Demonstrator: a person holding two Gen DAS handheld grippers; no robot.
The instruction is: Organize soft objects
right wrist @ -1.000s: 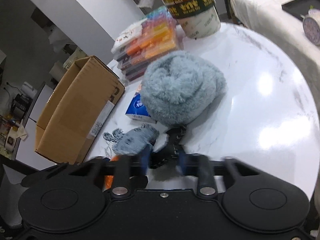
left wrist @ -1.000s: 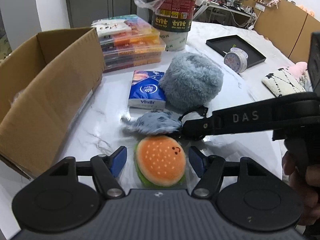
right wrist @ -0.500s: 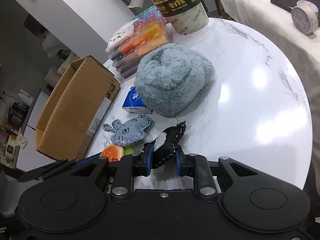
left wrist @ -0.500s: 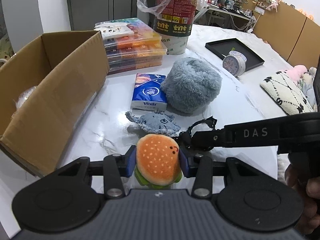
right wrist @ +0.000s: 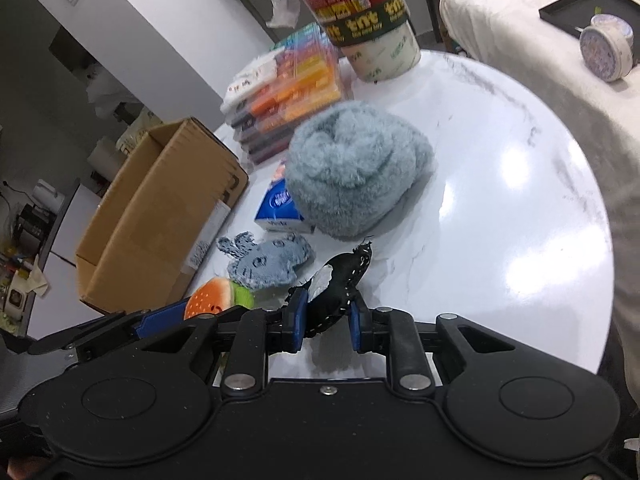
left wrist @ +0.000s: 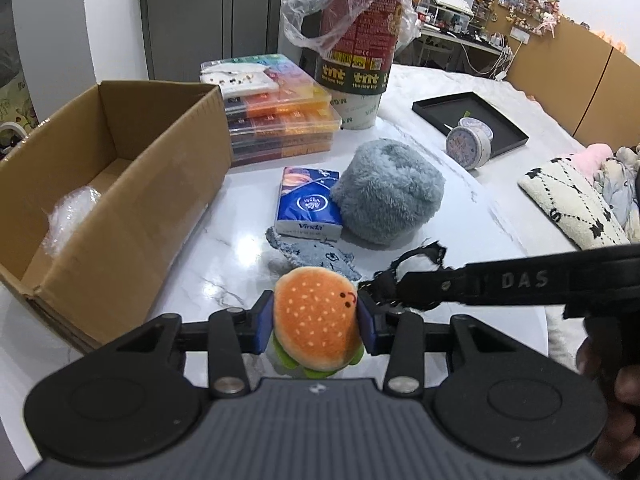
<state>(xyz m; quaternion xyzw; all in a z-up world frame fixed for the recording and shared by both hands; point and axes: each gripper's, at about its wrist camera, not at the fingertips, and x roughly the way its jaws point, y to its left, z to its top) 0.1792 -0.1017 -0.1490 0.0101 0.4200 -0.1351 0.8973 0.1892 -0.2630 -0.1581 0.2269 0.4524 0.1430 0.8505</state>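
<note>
A plush hamburger (left wrist: pixel 318 320) with an orange bun is held off the white marble table (left wrist: pixel 224 252), my left gripper (left wrist: pixel 316 322) shut on its sides. The same burger (right wrist: pixel 216 300) shows in the right wrist view at lower left. My right gripper (right wrist: pixel 326 320) is shut on a small black soft toy (right wrist: pixel 340 280) with white stitching, lifted just above the table; that black toy (left wrist: pixel 416 264) appears beside the burger. A flat grey knitted toy (left wrist: pixel 316 256) lies on the table behind them. Further back sits a fluffy grey-blue plush (left wrist: pixel 388 192).
An open cardboard box (left wrist: pixel 120 184) stands at the left with a clear bag inside. A blue tissue pack (left wrist: pixel 308 204), stacked colourful cases (left wrist: pixel 280 120) and a bag-lined bucket (left wrist: pixel 352 56) stand behind. A black tray (left wrist: pixel 472 120) with a round tin lies at the right.
My left gripper closed on the hamburger and lifted it off the table. The right gripper rose slightly with the black toy in its grip, away from the grey knitted toy.
</note>
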